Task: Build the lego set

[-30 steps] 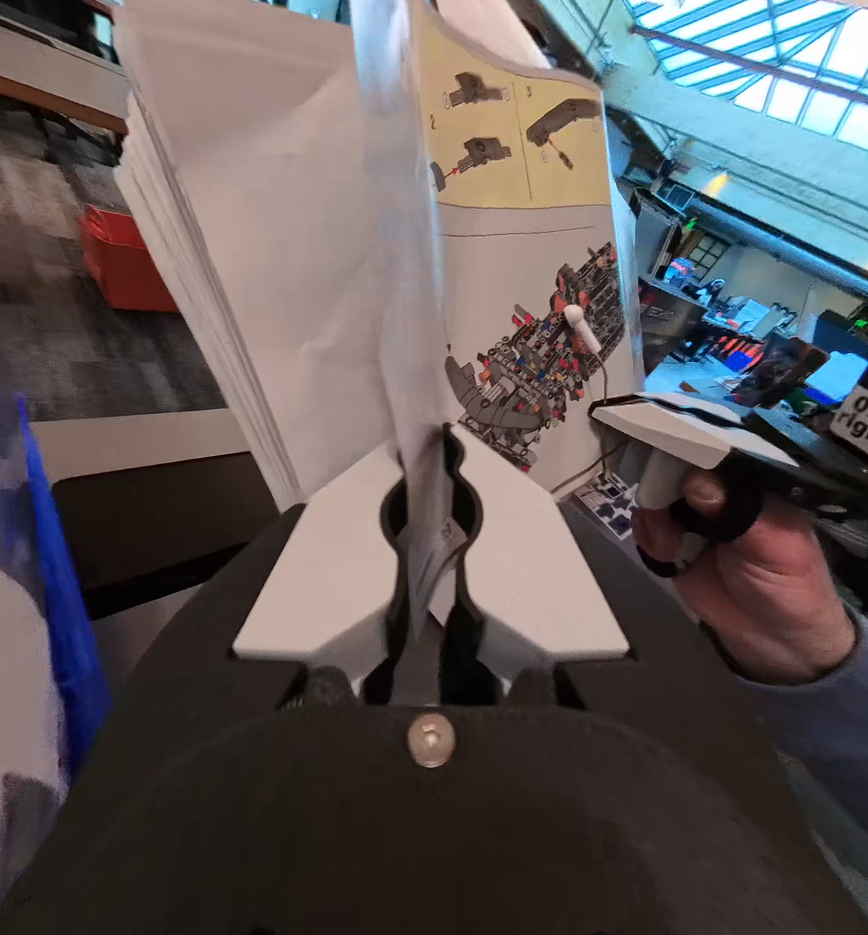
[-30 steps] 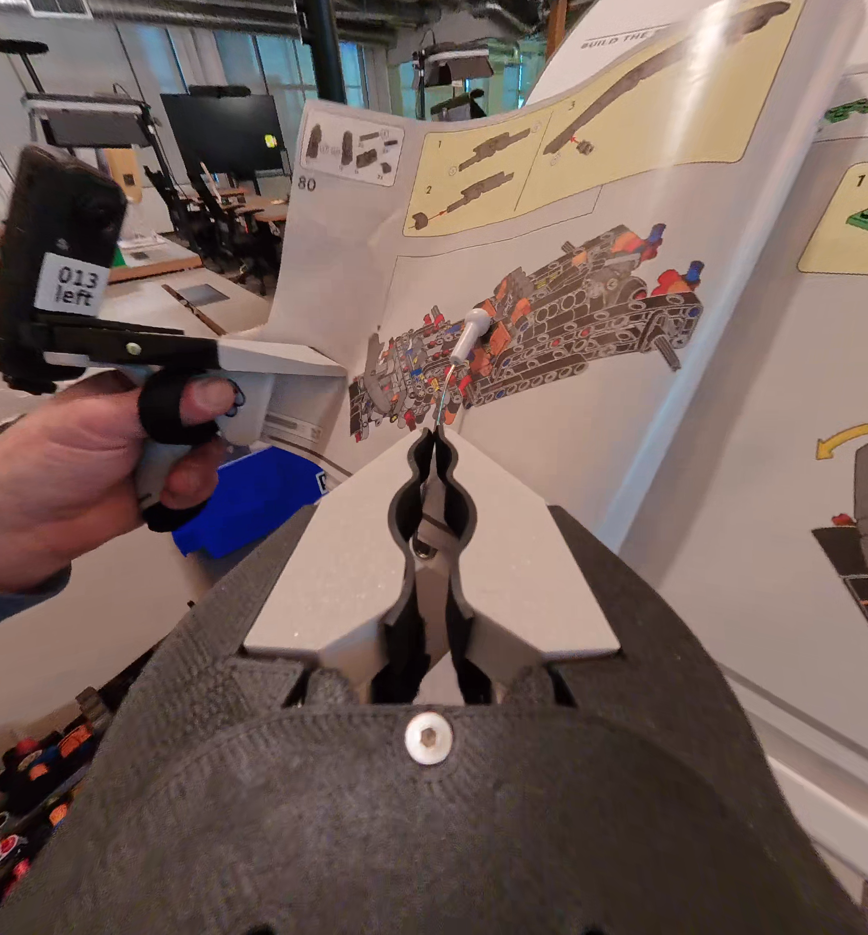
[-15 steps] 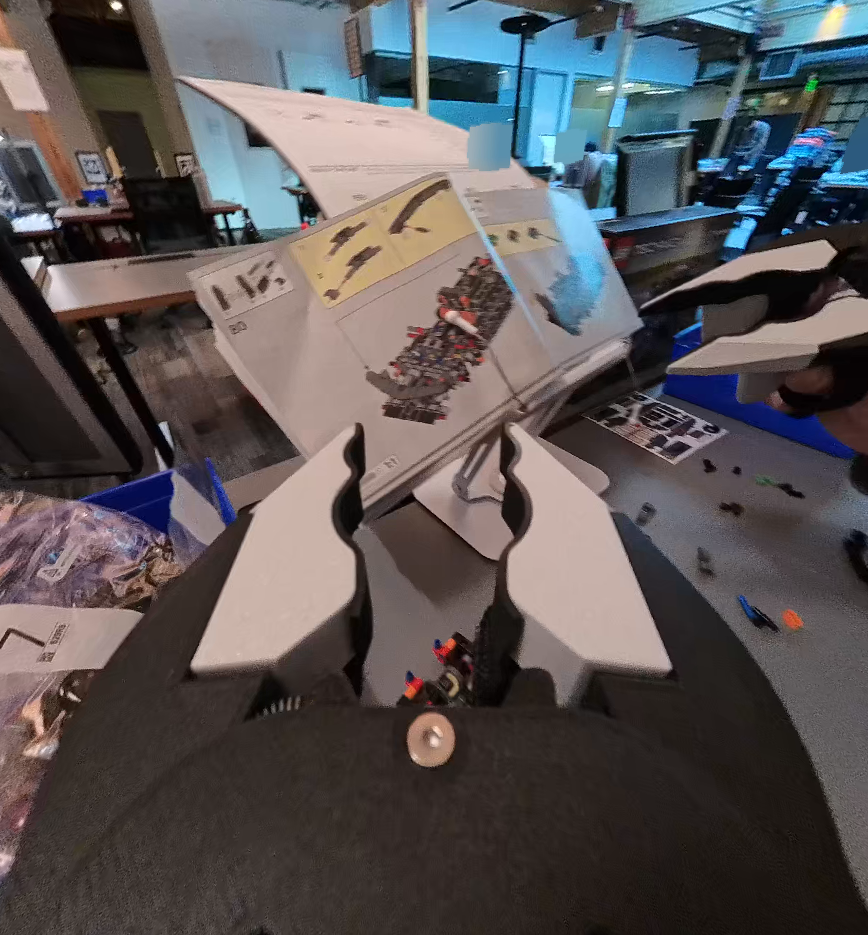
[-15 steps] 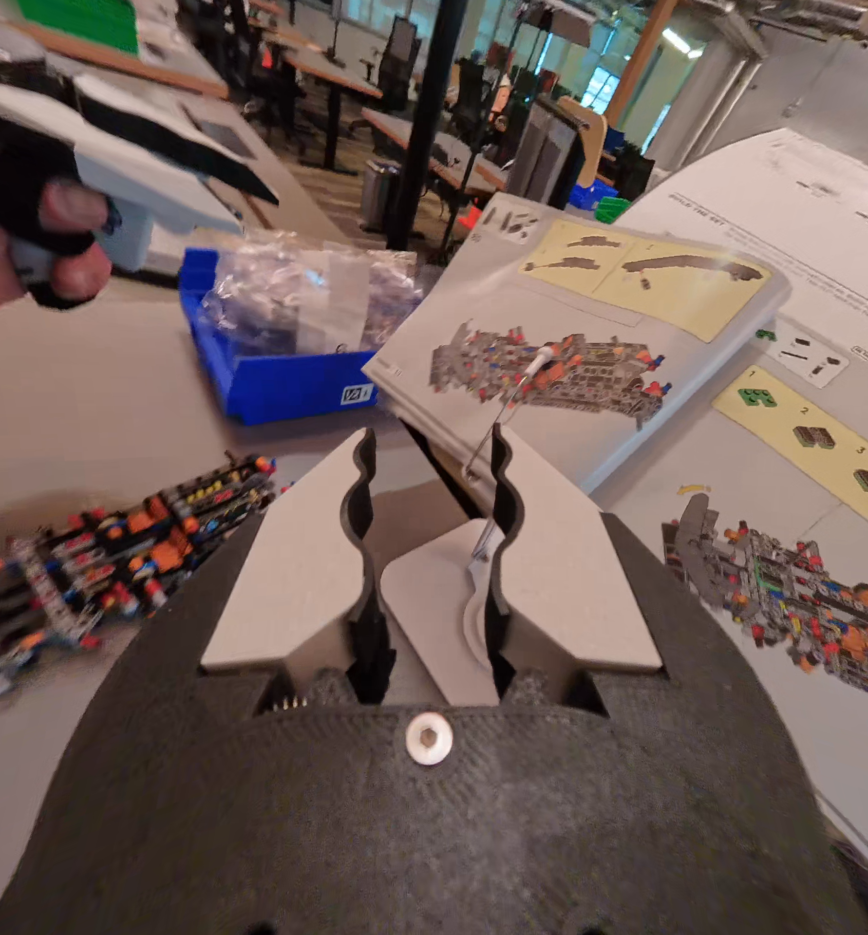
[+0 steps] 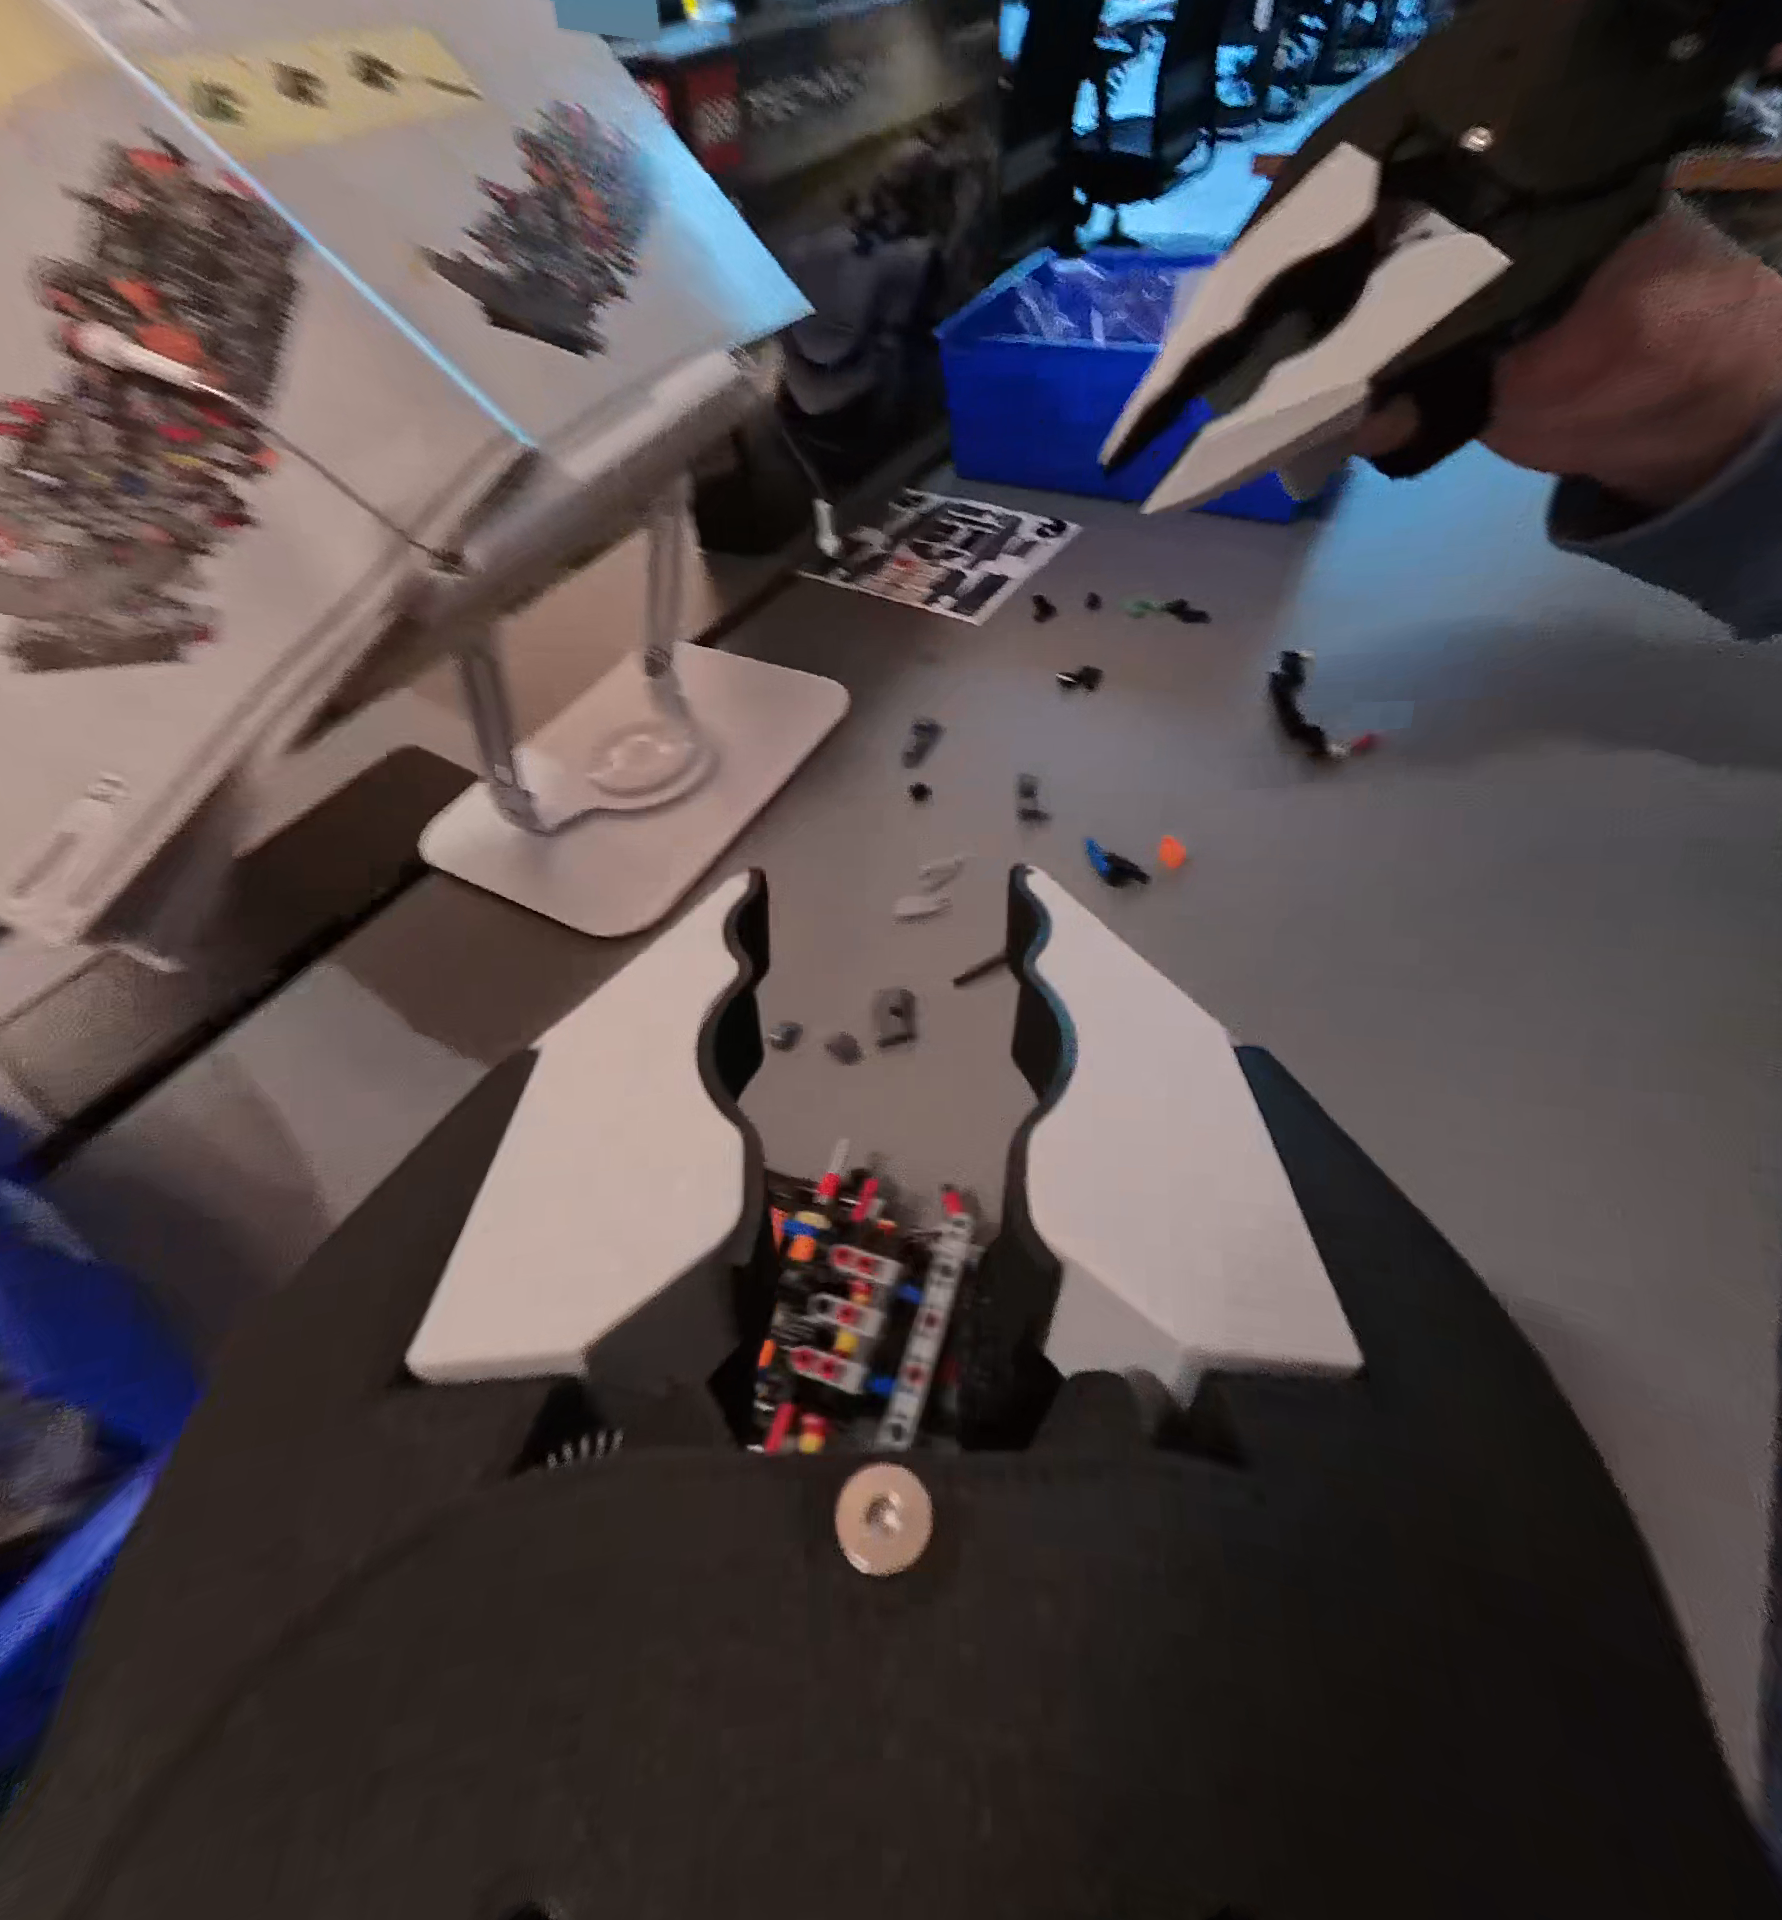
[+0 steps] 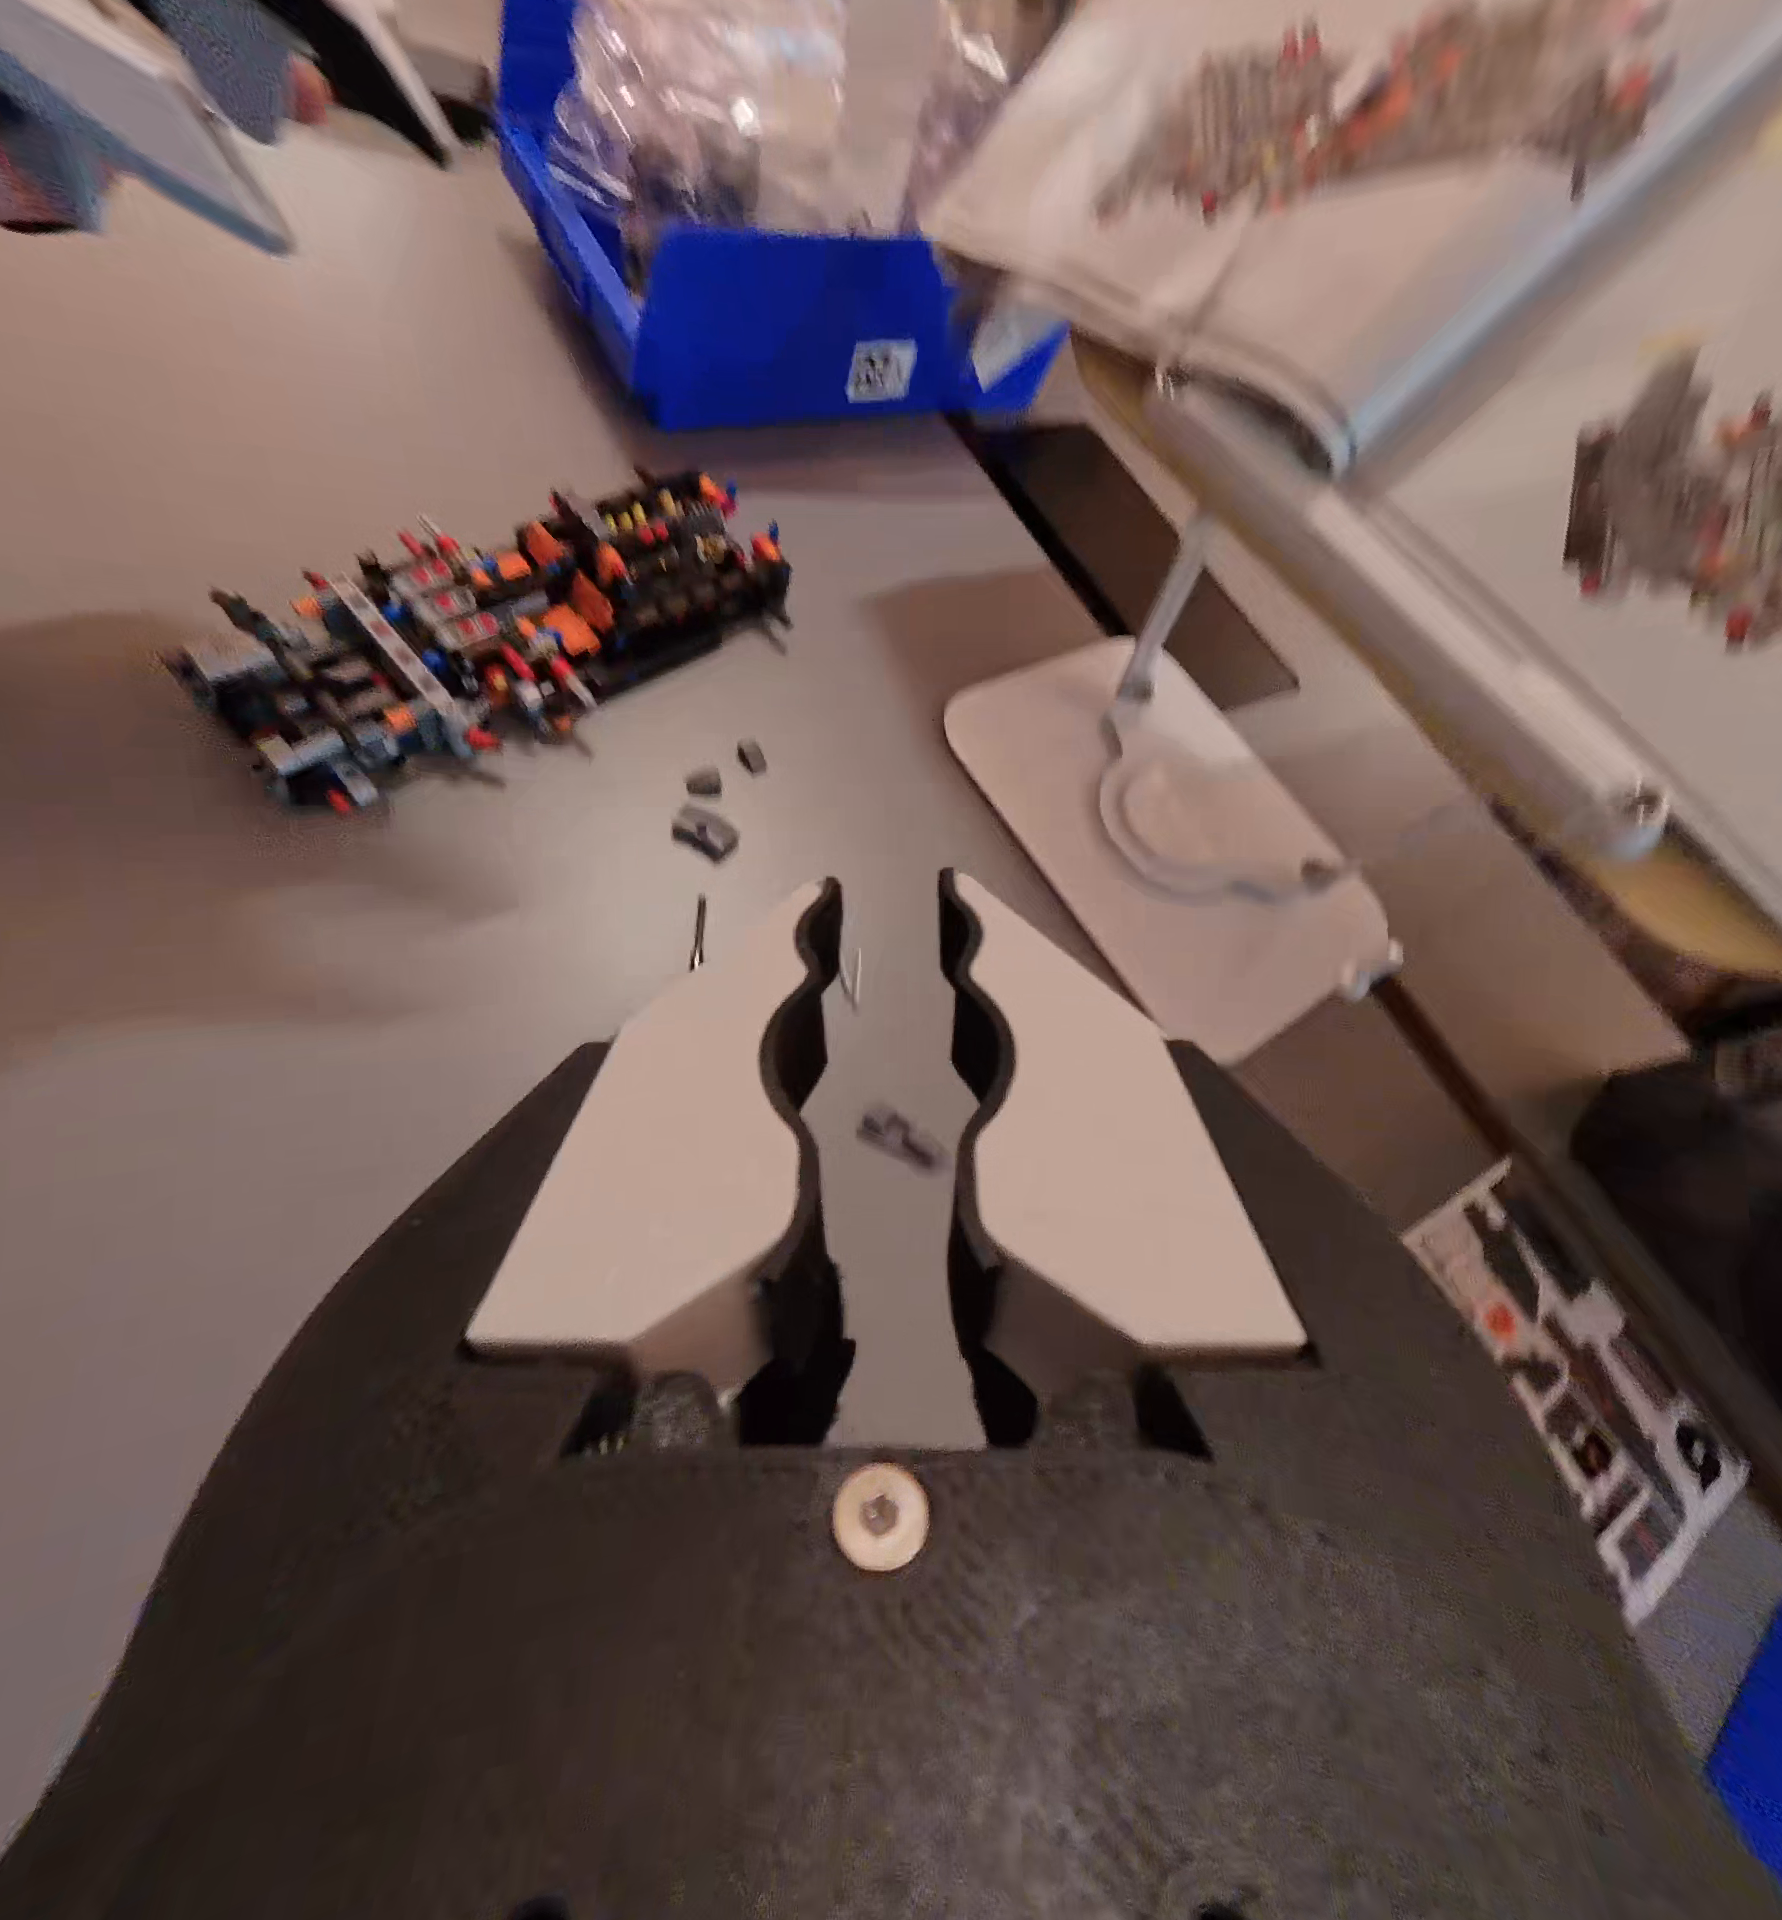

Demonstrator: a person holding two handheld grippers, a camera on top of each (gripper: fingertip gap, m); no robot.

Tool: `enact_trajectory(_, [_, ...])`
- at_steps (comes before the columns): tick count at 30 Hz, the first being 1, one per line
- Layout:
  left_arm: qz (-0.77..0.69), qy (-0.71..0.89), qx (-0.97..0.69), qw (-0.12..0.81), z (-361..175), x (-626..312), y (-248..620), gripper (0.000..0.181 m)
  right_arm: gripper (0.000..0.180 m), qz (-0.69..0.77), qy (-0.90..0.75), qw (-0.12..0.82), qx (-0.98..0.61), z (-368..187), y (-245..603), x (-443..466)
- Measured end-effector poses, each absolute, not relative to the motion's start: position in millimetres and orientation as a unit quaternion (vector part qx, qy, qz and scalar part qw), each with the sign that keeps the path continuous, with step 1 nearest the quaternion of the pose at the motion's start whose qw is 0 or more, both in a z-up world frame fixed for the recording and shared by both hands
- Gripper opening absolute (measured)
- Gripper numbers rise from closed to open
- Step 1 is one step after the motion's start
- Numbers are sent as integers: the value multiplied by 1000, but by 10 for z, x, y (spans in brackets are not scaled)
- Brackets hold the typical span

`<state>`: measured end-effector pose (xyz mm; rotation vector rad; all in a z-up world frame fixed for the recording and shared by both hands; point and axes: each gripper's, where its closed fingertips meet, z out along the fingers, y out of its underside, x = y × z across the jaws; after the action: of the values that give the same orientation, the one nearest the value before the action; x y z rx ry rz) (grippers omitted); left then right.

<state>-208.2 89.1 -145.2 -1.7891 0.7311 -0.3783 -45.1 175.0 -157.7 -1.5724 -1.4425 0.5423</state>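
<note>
- My left tongs (image 5: pixel 887 894), jaws parted and empty, hover over the lego build (image 5: pixel 856 1309) on the worktop (image 5: pixel 1489 1039)
- My right tongs (image 6: pixel 889 894), released, sit right of the build
- A second ago both pinched the manual (image 5: pixel 243 312); now dropped away

Grey matte table top (image 5: pixel 1438 1039) underfoot of everything, smooth, with soft shadows. Dark gap (image 6: pixel 1105 520) running along its far edge, beside a second, paler surface. Beyond, in the left wrist view, blurred black office chairs (image 5: pixel 1126 125) and desks under cool bluish light. Dark display or cabinet front (image 5: pixel 814 94) further back, too blurred to identify. Warm, even lighting on the near side.
</note>
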Motion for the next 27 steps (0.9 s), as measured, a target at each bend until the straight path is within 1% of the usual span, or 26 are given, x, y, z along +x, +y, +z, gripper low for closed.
enact_trajectory(1, [-163, 318, -762, 539, -1557, -1984, 846, 43, 20, 214, -577, 445, -651, -1672, 1784, -337])
enact_trajectory(3, [-164, 332, -775, 511, -1782, -1809, 769, 42, 22, 212, -566, 417, -679, -1888, 1836, -131])
enact_trajectory(5, [-155, 345, -788, 486, -1994, -1676, 711, 41, 28, 230, -555, 389, -698, -2061, 1849, -30])
enact_trajectory(8, [-164, 349, -797, 465, -2208, -1493, 615, 38, 27, 226, -566, 354, -709, -2355, 1897, 7])
enact_trajectory(11, [-177, 351, -807, 440, -2423, -1334, 504, 34, 27, 264, -585, 318, -698, -2527, 1795, -237])
enact_trajectory(14, [-176, 349, -818, 421, -2611, -1243, 397, 34, 28, 267, -615, 289, -683, -2718, 1733, -554])
enact_trajectory(18, [-148, 351, -830, 407, -2819, -1240, 307, 32, 28, 276, -620, 280, -679, -2744, 1758, -700])
enact_trajectory(24, [-172, 361, -831, 386, -3082, -1061, 169, 32, 30, 227, -632, 244, -699, -2927, 1819, -299])
enact_trajectory(27, [-166, 377, -828, 379, -3160, -991, 160, 32, 33, 214, -651, 223, -693, -3062, 1710, -170])
